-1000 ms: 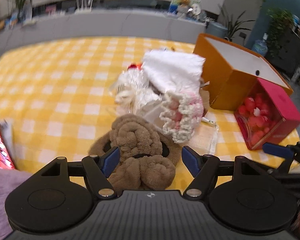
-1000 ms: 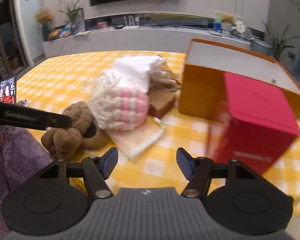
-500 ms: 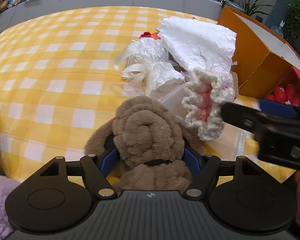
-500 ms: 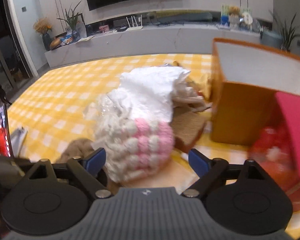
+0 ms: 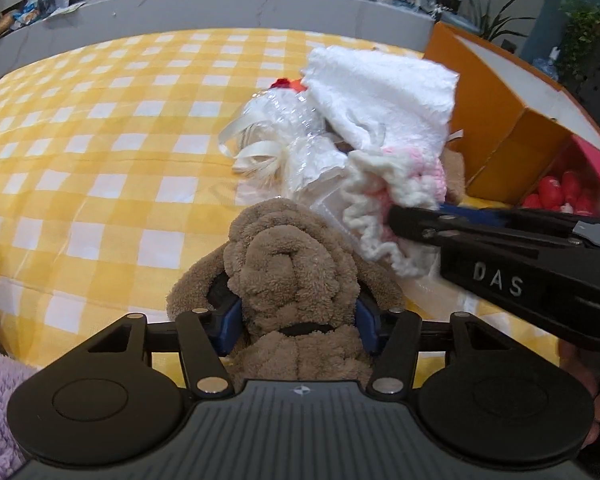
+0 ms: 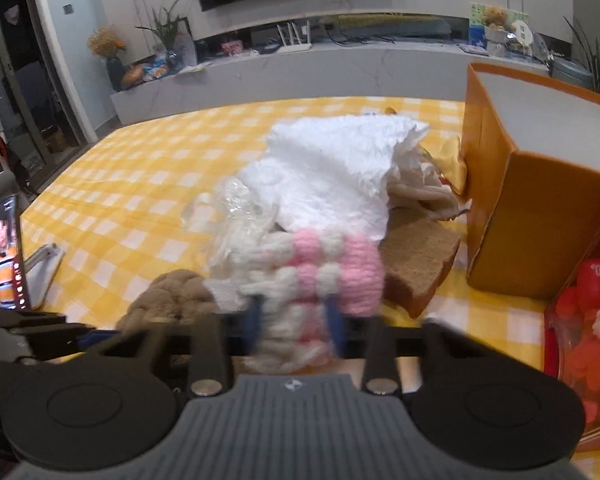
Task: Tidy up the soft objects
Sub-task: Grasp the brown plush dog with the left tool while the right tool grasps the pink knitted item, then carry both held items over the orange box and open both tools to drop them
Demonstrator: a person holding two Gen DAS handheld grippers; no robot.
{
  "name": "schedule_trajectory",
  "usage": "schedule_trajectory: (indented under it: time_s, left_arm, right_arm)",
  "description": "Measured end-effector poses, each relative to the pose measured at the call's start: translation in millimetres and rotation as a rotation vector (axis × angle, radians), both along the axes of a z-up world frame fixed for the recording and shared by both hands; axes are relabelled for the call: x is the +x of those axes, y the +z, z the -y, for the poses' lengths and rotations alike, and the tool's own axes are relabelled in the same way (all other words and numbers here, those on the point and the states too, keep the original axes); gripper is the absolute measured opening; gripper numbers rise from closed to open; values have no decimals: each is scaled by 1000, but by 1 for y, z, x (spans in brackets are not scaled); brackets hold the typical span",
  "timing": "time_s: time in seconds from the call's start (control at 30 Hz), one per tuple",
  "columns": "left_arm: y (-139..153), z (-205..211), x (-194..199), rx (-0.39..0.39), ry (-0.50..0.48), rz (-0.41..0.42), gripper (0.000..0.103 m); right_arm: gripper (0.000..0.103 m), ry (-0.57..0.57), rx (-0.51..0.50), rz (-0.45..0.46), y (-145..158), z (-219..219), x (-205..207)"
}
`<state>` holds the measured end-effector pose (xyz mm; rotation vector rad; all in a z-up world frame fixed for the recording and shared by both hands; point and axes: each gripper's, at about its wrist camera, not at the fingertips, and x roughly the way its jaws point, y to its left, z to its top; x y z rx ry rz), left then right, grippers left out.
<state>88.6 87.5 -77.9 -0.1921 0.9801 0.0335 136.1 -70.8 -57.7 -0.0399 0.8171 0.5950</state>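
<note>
Change: both hand-held grippers have just been closing their jaws, each with a soft thing between them, where a second ago both stood wide and empty above the pile.
Left hand-held gripper [image 5: 298, 326]: its blue pads are pressing into the sides of the brown plush toy [image 5: 292, 268], which is sitting near the front edge of the yellow checked tabletop [image 5: 100, 152].
Right hand-held gripper [image 6: 296, 326]: now narrow, it is pinching the lower folds of the pink and cream crochet piece [image 6: 316, 276], just right of the plush.
Meaning for the task: two items are looking gripped at once, so lifting them out of the heap is probably the coming step; nothing is yet moved into the orange box [image 6: 540, 208] at the far right.
Textures: the plush is fuzzy, lumpy and rope-like; the crochet is chunky, ruffled yarn that is bunching under the pads.
Rest of pile: a white fluffy towel [image 5: 380, 96] is draping over crinkly clear wrapping [image 5: 288, 136].
Red box [image 5: 580, 184]: lying open at the right, showing red pieces inside.
</note>
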Motion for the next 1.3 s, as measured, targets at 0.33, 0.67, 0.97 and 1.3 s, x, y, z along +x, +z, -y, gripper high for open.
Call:
schedule_trajectory:
  time_s: [0.33, 0.67, 0.97, 1.3]
  left_arm:
    - [32, 5, -30, 42, 9, 119, 59]
    - [95, 18, -50, 86, 11, 256, 57]
    - [149, 80, -11, 92, -176, 384, 57]
    - [170, 128, 73, -6, -323, 431, 57]
  right_arm:
    - [11, -29, 80, 81, 42, 45, -34]
    - [11, -56, 99, 194, 85, 91, -61]
    - [11, -93, 60, 307, 123, 132, -60]
    - [11, -160, -71, 373, 147, 174, -4]
